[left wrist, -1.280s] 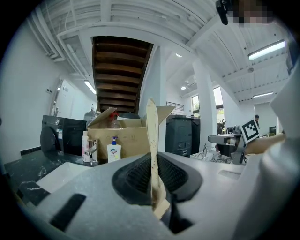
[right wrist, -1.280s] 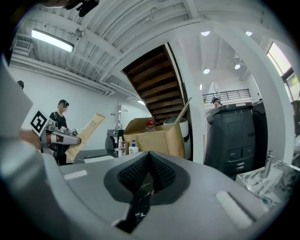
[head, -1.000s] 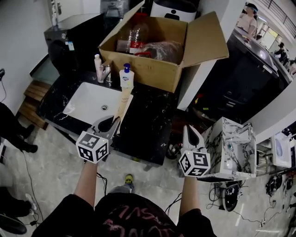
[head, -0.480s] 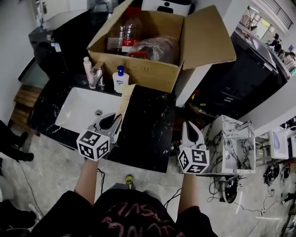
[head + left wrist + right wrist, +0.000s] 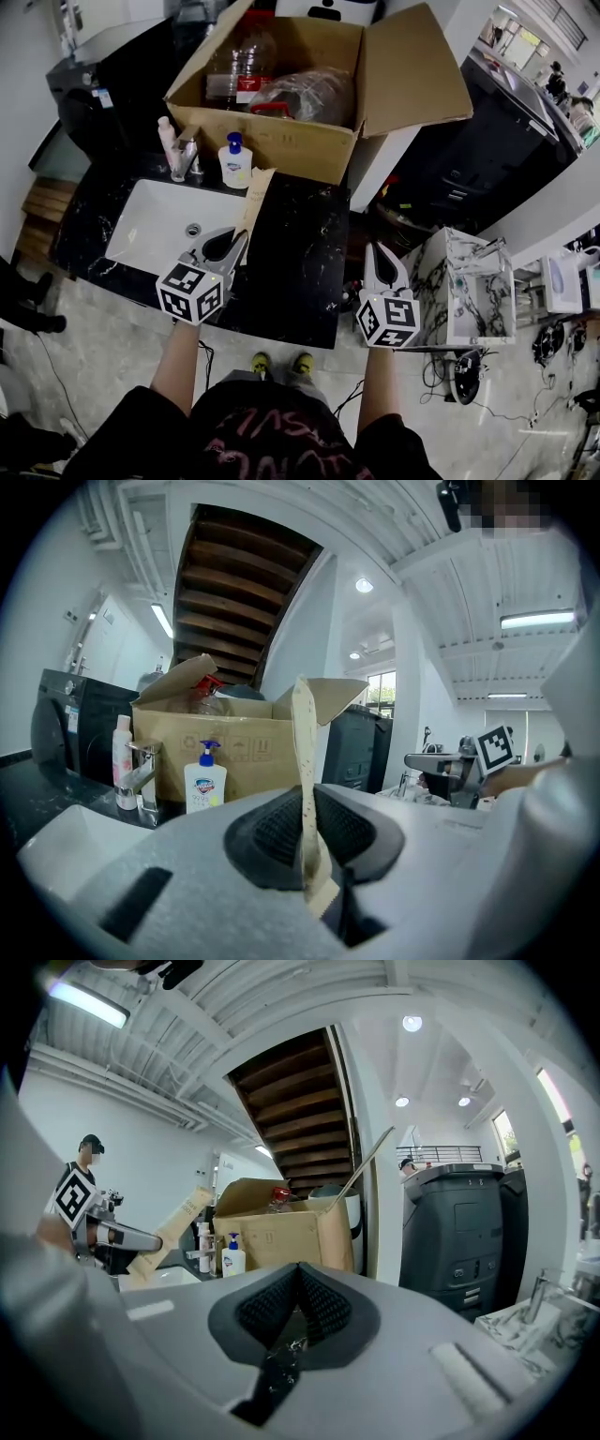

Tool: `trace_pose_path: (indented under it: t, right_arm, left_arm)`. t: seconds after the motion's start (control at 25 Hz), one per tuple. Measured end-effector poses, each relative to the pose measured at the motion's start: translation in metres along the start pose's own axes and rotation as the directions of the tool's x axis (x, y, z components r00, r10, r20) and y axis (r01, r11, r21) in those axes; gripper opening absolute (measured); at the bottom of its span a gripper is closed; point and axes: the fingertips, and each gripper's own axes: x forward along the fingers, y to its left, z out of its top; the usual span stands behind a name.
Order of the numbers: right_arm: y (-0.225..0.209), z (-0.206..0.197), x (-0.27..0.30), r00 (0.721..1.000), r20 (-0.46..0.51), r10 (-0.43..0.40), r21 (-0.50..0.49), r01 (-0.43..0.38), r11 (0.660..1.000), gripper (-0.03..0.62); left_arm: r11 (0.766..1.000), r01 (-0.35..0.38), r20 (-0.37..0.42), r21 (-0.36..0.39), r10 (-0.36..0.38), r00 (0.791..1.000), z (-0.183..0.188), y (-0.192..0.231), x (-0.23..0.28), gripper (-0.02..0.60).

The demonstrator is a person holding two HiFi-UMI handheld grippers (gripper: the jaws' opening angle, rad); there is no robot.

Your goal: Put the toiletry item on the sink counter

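**Jaws clamped on the tan packet at the counter's front edge**

Jaws of the left gripper are pressed onto the near end of a long, flat tan packet, with only the packet's thickness between the pads. The right gripper has its jaws together on nothing and hangs off the counter's front right corner.

The packet runs from the left jaws toward 12 to 1 o'clock, its long axis pointing away from the person. It is tilted upward, in the air rather than lying flat. Its far end reaches toward the soap bottle and the cardboard box.

Beneath it is the black counter, right beside the white basin, which lies at about 10 o'clock from the jaws. Bare counter lies at about 2 o'clock. The left hand is nearer, and I'd judge it needs to lower the packet flat, clear of the basin.
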Motion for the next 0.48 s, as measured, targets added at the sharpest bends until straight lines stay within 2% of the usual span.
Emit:
trace_pose_path:
  t: [0.48]
  right_arm:
    - [-0.023,0.006,0.006,0.996,0.047,0.074,0.002,-0.074,0.997,0.012]
  left_arm:
    - [0.998,-0.062,-0.009,0.011,0.062,0.998,0.002,-0.018,0.02,0.037]
